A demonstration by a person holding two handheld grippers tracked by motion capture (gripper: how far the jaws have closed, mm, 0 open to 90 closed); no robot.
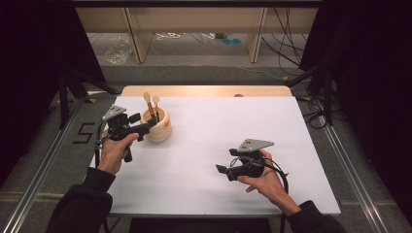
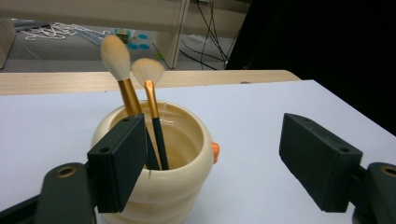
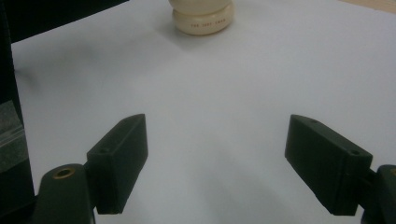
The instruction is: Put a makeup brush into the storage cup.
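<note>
- Now, left gripper at the near-left side of the cream ribbed pot; jaws spread wide, nothing clamped between them.
- Seen through the left gripper view: left gripper with one black jaw in front of the pot's wall, the other well off to the side over bare white sheet; cream ribbed pot partly inside the gap, pads not pressing on it.
- Two makeup brushes standing in the pot, bristles up: taller brush with a gold ferrule, leaning slightly; shorter brush with a dark handle, just beside it, tufts nearly touching.
- Small orange knob on the pot's side.
- Pot toward the far-left part of the white-covered table, near its left edge.
- Right gripper toward the near-right part of the table, held in a hand, pointing left; jaws wide apart and empty.
- From the right gripper view: right gripper over bare sheet, pot's base well ahead at the top edge.
</note>
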